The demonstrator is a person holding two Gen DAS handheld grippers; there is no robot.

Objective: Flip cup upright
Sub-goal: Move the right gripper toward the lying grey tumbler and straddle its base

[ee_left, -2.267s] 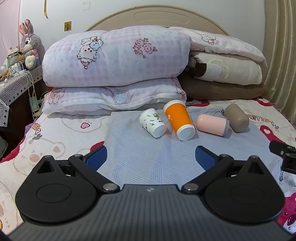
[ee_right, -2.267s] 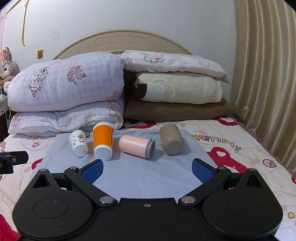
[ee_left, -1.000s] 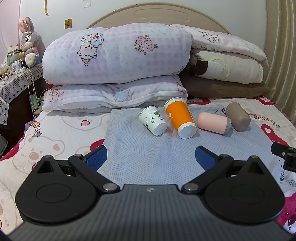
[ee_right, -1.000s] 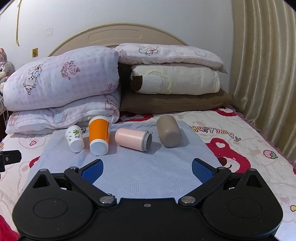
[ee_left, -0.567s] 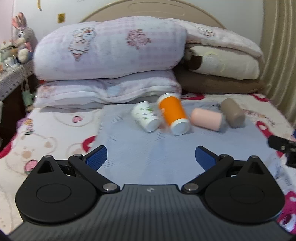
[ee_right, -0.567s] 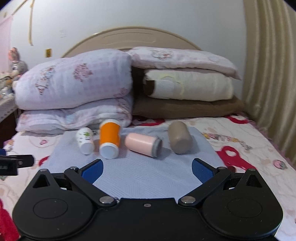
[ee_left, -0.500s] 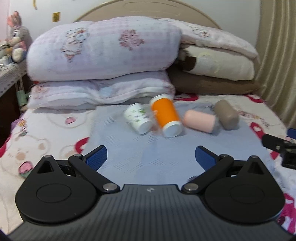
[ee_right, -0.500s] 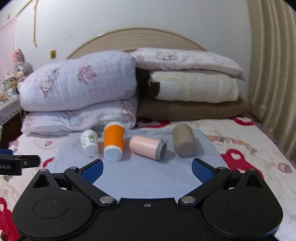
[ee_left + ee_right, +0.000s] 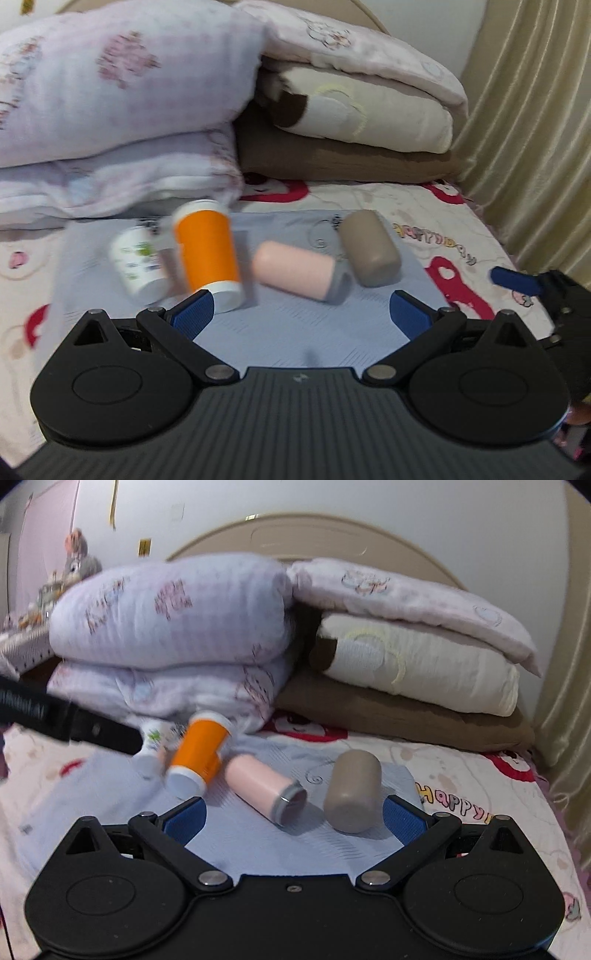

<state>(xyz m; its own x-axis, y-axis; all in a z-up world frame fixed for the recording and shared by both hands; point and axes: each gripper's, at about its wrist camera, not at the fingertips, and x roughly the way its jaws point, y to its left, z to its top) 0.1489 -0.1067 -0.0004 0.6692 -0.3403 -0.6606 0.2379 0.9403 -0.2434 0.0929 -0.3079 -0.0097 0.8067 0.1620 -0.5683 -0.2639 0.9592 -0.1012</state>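
Observation:
Several cups lie on their sides on a pale blue mat [image 9: 295,332] on the bed: a small white printed cup [image 9: 138,264], an orange cup [image 9: 208,247], a pink cup [image 9: 295,269] and a taupe cup [image 9: 369,253]. My left gripper [image 9: 301,312] is open and empty, just short of the orange and pink cups. My right gripper [image 9: 293,816] is open and empty, with the pink cup [image 9: 264,788] and the taupe cup [image 9: 352,795] between its fingers. The orange cup [image 9: 199,755] and the white cup [image 9: 151,749] lie to its left. Both views are blurred.
Stacked pillows and folded quilts [image 9: 122,92] stand behind the cups against the headboard [image 9: 306,535]. A curtain [image 9: 532,129] hangs on the right. The right gripper's finger [image 9: 513,282] shows at the left view's right edge; the left gripper [image 9: 66,720] crosses the right view's left side.
Both grippers have moved forward toward the cups, which now look larger and nearer. The left view has swung right. Both grippers stay open. The cups have not moved.

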